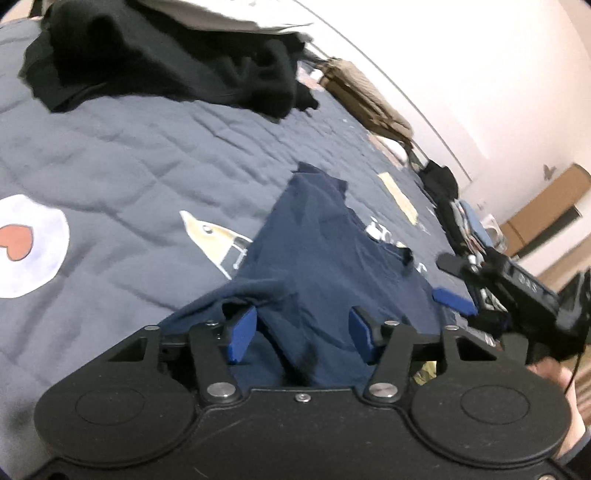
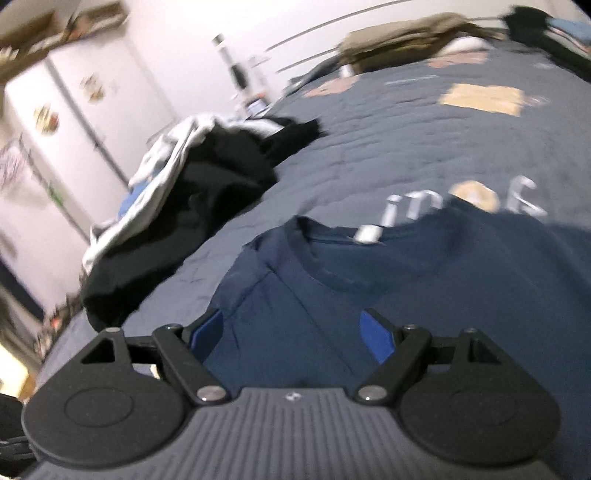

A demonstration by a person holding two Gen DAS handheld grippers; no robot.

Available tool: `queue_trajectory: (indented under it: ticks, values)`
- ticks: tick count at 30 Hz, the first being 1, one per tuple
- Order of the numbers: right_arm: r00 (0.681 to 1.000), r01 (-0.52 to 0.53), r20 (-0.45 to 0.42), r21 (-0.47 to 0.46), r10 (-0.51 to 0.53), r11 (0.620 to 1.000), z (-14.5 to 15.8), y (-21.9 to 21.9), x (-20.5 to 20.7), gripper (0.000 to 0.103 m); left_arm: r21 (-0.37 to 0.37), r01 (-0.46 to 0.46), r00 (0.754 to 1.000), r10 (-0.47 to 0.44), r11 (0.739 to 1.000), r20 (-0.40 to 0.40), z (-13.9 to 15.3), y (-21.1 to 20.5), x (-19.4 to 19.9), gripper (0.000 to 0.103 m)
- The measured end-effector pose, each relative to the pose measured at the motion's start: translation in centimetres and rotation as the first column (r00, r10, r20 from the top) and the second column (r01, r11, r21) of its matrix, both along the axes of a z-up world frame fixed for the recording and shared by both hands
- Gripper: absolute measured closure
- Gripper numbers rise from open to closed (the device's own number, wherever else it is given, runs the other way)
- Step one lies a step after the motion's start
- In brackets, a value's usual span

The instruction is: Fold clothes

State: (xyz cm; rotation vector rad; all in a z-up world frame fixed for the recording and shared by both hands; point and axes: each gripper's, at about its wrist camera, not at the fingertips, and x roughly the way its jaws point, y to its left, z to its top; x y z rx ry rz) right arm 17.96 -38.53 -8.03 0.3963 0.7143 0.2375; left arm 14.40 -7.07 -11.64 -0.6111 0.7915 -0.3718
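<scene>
A navy T-shirt (image 1: 325,243) lies rumpled on the grey-blue quilt (image 1: 147,155). My left gripper (image 1: 301,326) is open. Its blue pads (image 1: 240,332) stand wide apart with a raised fold of the shirt between them, and cloth is draped over the left fingertip. In the right wrist view the shirt's collar (image 2: 314,266) faces me. My right gripper (image 2: 291,332) is open there, its pads (image 2: 376,338) spread over the shoulder area of the T-shirt (image 2: 443,280). The right gripper (image 1: 452,282) also shows at the shirt's right edge in the left wrist view, held by a hand (image 1: 554,373).
A pile of black clothes (image 1: 166,62) with a white garment (image 1: 221,18) on top sits at the far side of the bed. A folded khaki item (image 1: 369,99) and more dark clothes (image 1: 439,177) line the far edge. White wardrobe doors (image 2: 74,110) stand beyond the bed.
</scene>
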Motion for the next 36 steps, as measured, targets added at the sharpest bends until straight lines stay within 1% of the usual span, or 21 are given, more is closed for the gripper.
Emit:
queue_trajectory:
  ticks: [2,5,9,10,13,14,15,16,17,19,22,23,25,27,28,30,31,32,34,36]
  values:
    - [0.999,-0.037,0.002,-0.025,0.037,0.999,-0.3,1.1,1.9,0.022,0.000,-0.008,1.000,0.008,1.000,-0.006,-0.2,0.2,0.1,0.049]
    - [0.996,-0.094,-0.005,-0.018,0.094,0.995,-1.2,2.2,4.5,0.022,-0.001,-0.021,1.000,0.021,1.000,-0.014,-0.4,0.4,0.4,0.049]
    - [0.995,-0.098,-0.035,0.012,0.098,0.995,-2.2,3.2,7.5,0.022,0.000,-0.032,0.999,0.032,0.999,-0.025,-0.7,0.5,0.8,0.051]
    - [0.994,-0.103,-0.039,0.026,0.104,0.994,-2.4,3.4,8.2,0.022,0.004,-0.037,0.999,0.037,0.999,-0.028,-0.7,0.6,0.8,0.054]
    - [0.989,-0.124,-0.078,0.039,0.126,0.992,-2.9,4.6,9.6,0.024,0.010,-0.062,0.997,0.062,0.998,-0.047,-1.1,1.0,0.9,0.071]
    - [0.985,-0.141,-0.101,0.030,0.143,0.990,-3.1,5.1,10.1,0.029,0.004,-0.066,0.996,0.066,0.998,-0.053,-1.2,1.2,0.9,0.075]
    - [0.986,-0.138,-0.093,0.045,0.142,0.989,-3.0,5.4,10.2,0.036,-0.002,-0.070,0.996,0.069,0.998,-0.059,-1.2,1.5,1.0,0.078]
    - [0.987,-0.135,-0.085,0.060,0.140,0.989,-2.9,5.6,10.4,0.066,-0.009,-0.073,0.995,0.072,0.997,-0.064,-1.3,1.7,1.0,0.085]
    - [0.987,-0.133,-0.076,0.075,0.139,0.988,-2.7,5.8,10.6,0.097,-0.014,-0.084,0.995,0.083,0.996,-0.052,-1.1,2.0,0.9,0.090]
    - [0.989,-0.128,-0.060,0.106,0.135,0.986,-2.4,6.2,10.9,0.097,-0.023,-0.113,0.994,0.112,0.993,-0.012,-0.5,2.6,0.6,0.095]
    - [0.991,-0.121,-0.036,0.151,0.128,0.981,-2.0,6.8,11.3,0.097,-0.038,-0.175,0.983,0.177,0.984,0.057,0.7,3.6,0.0,0.096]
    - [0.991,-0.130,-0.010,0.144,0.133,0.981,-1.6,7.3,11.5,0.097,-0.043,-0.196,0.978,0.198,0.980,0.070,1.0,3.9,-0.1,0.096]
    - [0.989,-0.149,0.007,0.107,0.149,0.983,-1.3,8.6,12.6,0.097,-0.057,-0.199,0.978,0.202,0.978,0.055,0.9,4.2,0.1,0.096]
    - [0.986,-0.166,0.023,0.069,0.165,0.984,-1.0,9.9,13.7,0.097,-0.055,-0.204,0.979,0.205,0.977,0.013,0.2,4.1,0.5,0.096]
    - [0.984,-0.178,0.008,0.057,0.178,0.982,-1.1,10.0,14.0,0.097,-0.052,-0.208,0.978,0.207,0.977,-0.009,-0.1,4.1,0.7,0.095]
    - [0.979,-0.201,-0.022,0.033,0.201,0.979,-1.4,10.3,14.5,0.094,-0.082,-0.181,0.981,0.174,0.980,-0.090,-1.4,4.3,1.5,0.092]
    - [0.976,-0.212,-0.038,0.021,0.213,0.977,-1.5,10.4,14.7,0.093,-0.095,-0.180,0.979,0.169,0.979,-0.113,-1.8,4.4,1.7,0.091]
    - [0.973,-0.224,-0.053,0.010,0.224,0.975,-1.7,10.5,15.0,0.093,-0.095,-0.182,0.978,0.170,0.979,-0.120,-2.0,4.5,1.8,0.091]
    - [0.966,-0.248,-0.085,-0.013,0.246,0.969,-2.0,10.8,15.5,0.092,-0.082,-0.170,0.981,0.160,0.982,-0.108,-1.9,4.3,2.0,0.091]
    - [0.957,-0.272,-0.117,-0.034,0.267,0.962,-2.2,11.0,16.0,0.088,-0.086,-0.171,0.982,0.162,0.982,-0.098,-1.6,4.2,2.0,0.091]
